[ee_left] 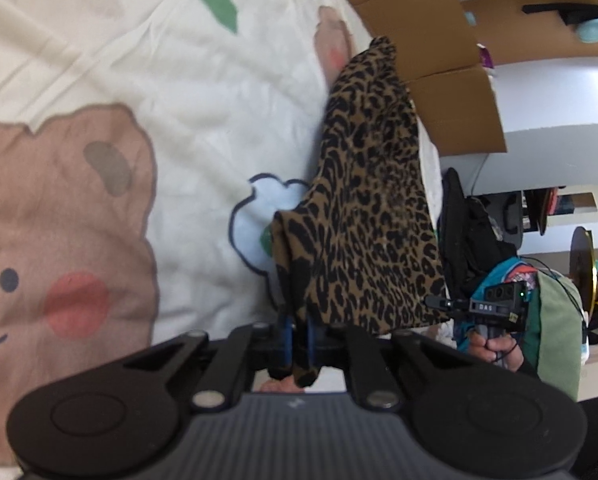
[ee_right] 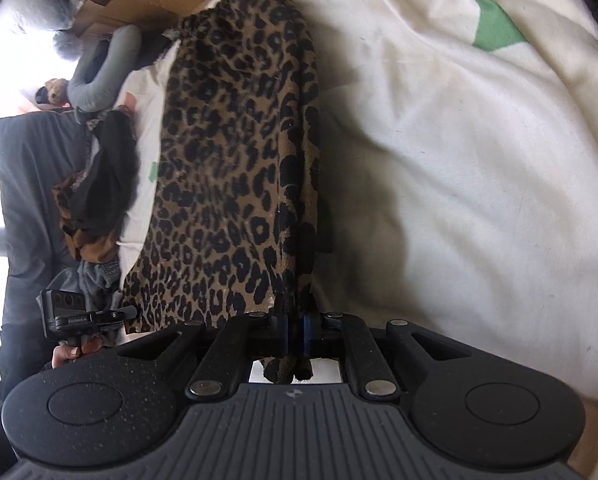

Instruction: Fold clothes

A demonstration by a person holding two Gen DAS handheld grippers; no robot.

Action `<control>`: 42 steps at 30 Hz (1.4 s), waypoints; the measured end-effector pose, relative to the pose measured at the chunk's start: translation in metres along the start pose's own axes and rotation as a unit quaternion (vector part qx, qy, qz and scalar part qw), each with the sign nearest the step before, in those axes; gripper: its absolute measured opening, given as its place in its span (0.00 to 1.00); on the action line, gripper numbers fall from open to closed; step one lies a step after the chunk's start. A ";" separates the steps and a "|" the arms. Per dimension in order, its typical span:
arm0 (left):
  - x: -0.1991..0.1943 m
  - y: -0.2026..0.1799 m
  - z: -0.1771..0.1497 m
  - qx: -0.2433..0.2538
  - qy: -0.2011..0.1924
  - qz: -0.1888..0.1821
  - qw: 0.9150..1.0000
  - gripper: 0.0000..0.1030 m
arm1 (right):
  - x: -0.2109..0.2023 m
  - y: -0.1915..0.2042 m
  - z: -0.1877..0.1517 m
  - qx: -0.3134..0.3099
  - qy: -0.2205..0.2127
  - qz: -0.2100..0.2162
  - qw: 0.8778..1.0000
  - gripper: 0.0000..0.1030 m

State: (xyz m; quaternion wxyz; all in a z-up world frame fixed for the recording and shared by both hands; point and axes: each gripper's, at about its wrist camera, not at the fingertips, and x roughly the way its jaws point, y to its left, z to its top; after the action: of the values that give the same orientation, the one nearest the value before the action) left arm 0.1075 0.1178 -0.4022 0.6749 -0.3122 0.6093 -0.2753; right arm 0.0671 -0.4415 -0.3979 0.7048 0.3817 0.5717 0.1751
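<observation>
A leopard-print garment [ee_left: 371, 200] hangs stretched in the air above a bed, held at two corners. My left gripper [ee_left: 297, 332] is shut on one corner, with a tip of the cloth poking out behind its blue pads. In the right wrist view the same leopard-print garment [ee_right: 235, 168] runs away from my right gripper [ee_right: 295, 328], which is shut on the other corner. Each view shows the other gripper at its edge, held in a hand: the right gripper [ee_left: 483, 306] and the left gripper [ee_right: 79, 314].
The white bedsheet [ee_left: 219, 100] with a brown bear print [ee_left: 59, 216] lies beneath. Cardboard boxes [ee_left: 431, 40] stand at the bed's far edge. A pile of dark and leopard clothes [ee_right: 99, 184] lies at the left in the right wrist view. Cluttered shelves [ee_left: 547, 208] stand beyond.
</observation>
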 end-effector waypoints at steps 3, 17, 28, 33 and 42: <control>-0.013 -0.008 0.001 0.004 -0.002 -0.003 1.000 0.07 | -0.008 0.006 -0.001 -0.001 -0.006 0.009 1.000 0.04; -0.047 -0.024 -0.038 -0.019 0.018 -0.005 1.000 0.06 | -0.031 0.001 -0.036 0.017 0.013 0.025 0.999 0.04; -0.031 -0.012 -0.055 -0.053 0.006 0.001 0.999 0.06 | -0.039 -0.013 -0.056 0.033 0.028 0.035 0.998 0.04; -0.038 -0.013 -0.043 -0.058 -0.017 -0.006 0.998 0.06 | -0.033 -0.019 -0.048 0.036 0.028 0.039 0.998 0.04; -0.047 -0.037 -0.011 -0.017 -0.049 -0.017 0.999 0.06 | -0.038 -0.003 -0.023 0.017 -0.009 0.057 0.998 0.04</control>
State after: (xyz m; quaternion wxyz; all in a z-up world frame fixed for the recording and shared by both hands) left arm 0.0915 0.1277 -0.3440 0.6935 -0.3469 0.5749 -0.2612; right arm 0.0339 -0.4616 -0.3758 0.6920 0.4276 0.5454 0.2019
